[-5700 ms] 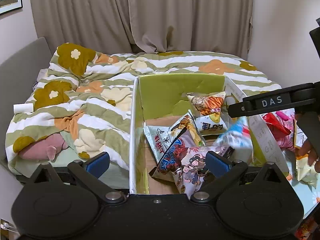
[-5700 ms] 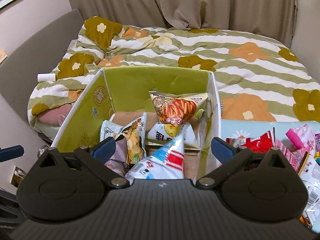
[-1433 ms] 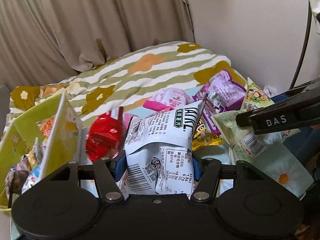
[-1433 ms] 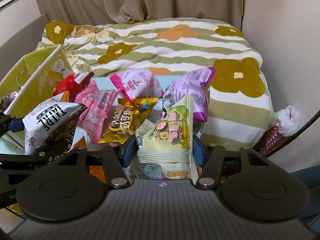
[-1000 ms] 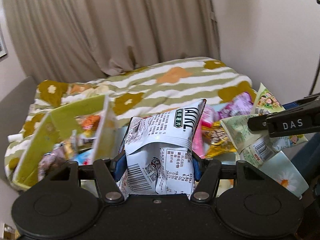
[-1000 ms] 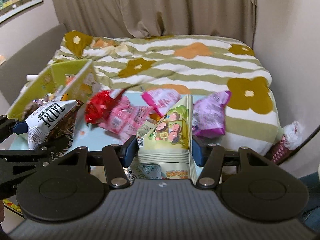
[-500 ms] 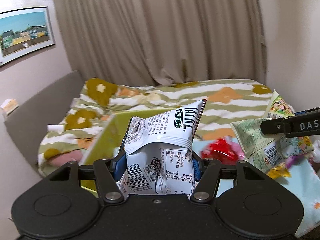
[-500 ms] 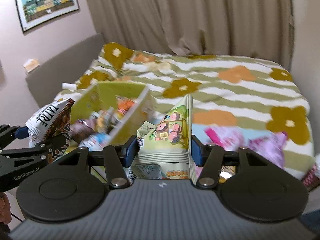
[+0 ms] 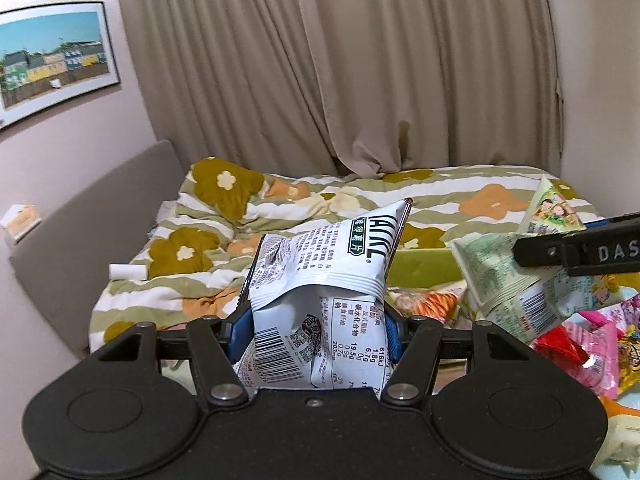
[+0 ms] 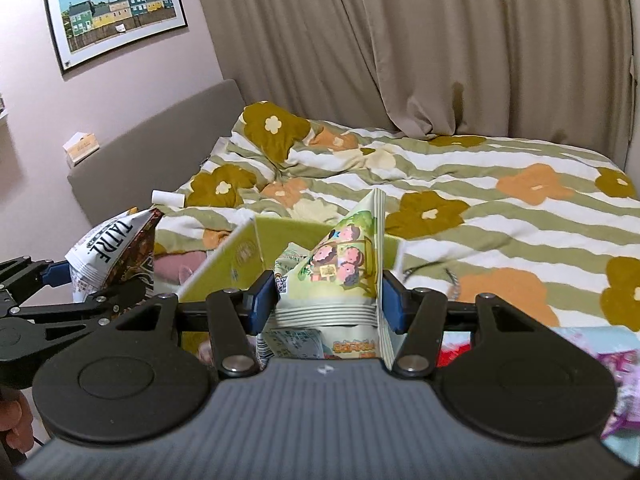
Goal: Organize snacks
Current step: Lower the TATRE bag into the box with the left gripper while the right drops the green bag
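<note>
Both grippers have swung from the snack pile toward the green box. The left gripper is clamped on the white bag, the right gripper on the green bag. Both bags look light, puffy and crushable, best pinched low near the seam.

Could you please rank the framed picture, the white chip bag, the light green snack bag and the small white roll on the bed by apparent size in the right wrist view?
1. Light green snack bag, inflated by nearness to the camera.
2. Framed picture.
3. White chip bag, close to the picture, so that order is unsure.
4. Small white roll, clearly smallest.
</note>
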Tool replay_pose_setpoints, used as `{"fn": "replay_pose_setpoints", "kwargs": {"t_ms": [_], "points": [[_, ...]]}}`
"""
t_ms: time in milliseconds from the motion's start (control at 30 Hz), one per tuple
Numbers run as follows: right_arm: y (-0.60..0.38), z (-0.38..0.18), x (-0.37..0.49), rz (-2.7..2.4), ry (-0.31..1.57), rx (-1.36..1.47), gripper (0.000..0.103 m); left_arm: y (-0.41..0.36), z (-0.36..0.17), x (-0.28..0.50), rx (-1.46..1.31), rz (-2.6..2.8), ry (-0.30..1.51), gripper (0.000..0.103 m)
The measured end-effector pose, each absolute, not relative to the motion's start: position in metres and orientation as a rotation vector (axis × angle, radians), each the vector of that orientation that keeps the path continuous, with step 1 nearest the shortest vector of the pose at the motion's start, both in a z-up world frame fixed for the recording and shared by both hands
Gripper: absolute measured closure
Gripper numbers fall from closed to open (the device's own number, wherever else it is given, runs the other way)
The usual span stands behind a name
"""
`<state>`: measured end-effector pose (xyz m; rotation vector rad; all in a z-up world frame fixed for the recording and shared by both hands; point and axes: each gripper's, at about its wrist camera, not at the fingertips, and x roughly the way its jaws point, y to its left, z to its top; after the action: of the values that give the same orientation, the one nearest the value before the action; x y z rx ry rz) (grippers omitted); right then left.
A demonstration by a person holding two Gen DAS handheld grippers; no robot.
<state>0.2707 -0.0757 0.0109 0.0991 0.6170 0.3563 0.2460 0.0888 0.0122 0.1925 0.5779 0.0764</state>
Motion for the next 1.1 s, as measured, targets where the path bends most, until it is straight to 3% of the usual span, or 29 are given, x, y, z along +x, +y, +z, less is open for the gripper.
{"fn": "replay_pose_setpoints", "kwargs": {"t_ms": [467, 533, 600, 667, 1100], "points": [[-0.015, -0.023, 0.340, 0.187, 0.719, 0.131, 0.033, 0.124, -0.032, 0.370, 0.181, -0.172, 0.700, 0.036], [-0.014, -0.028, 0.344, 0.163, 0.734, 0.131, 0.033, 0.124, -0.039, 0.380, 0.156, -0.202, 0.725, 0.031], [-0.014, -0.032, 0.348, 0.146, 0.749, 0.131, 0.033, 0.122, -0.044, 0.383, 0.130, -0.235, 0.740, 0.009], [-0.015, -0.035, 0.349, 0.133, 0.759, 0.130, 0.033, 0.122, -0.045, 0.381, 0.144, -0.213, 0.728, 0.000], [-0.023, -0.036, 0.336, 0.166, 0.770, 0.128, 0.033, 0.143, -0.041, 0.327, 0.087, -0.132, 0.750, 0.000]]}}
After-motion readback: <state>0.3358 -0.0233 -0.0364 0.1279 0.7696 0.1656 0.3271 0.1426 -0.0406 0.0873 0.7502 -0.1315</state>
